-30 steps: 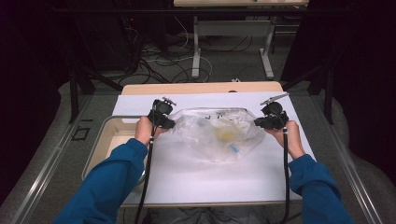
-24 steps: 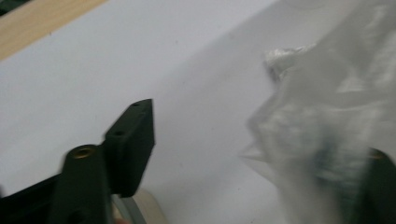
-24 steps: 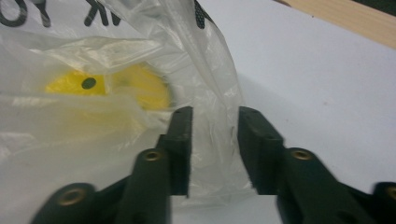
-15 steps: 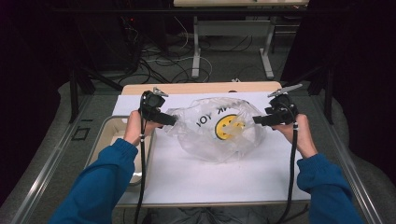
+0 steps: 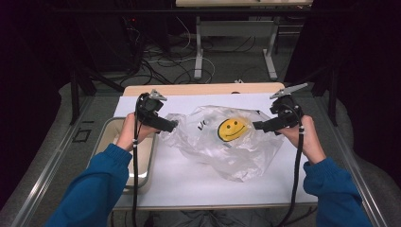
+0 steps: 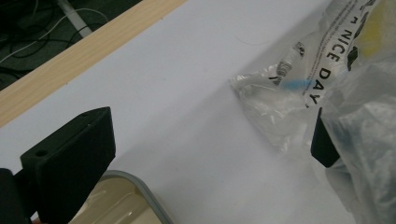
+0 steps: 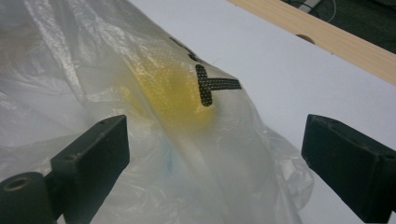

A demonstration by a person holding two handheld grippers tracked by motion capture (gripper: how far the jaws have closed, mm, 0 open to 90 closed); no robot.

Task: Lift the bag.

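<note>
Both grippers' jaws have just been opening; left gripper [image 5: 173, 125] and right gripper [image 5: 257, 126] now stand wide, holding nothing. Bag [image 5: 227, 142] released, slumped between them on the white sheet [image 5: 189, 175]. Likely regrip next.

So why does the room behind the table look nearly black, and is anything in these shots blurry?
High view: light falls on the white table sheet, the surroundings stay dark, and the clear plastic bag shows pale glare. Left gripper view: the bag's lettering is sharp, while the near black fingers look soft. Right gripper view: the yellow print is hazy through the film.
</note>
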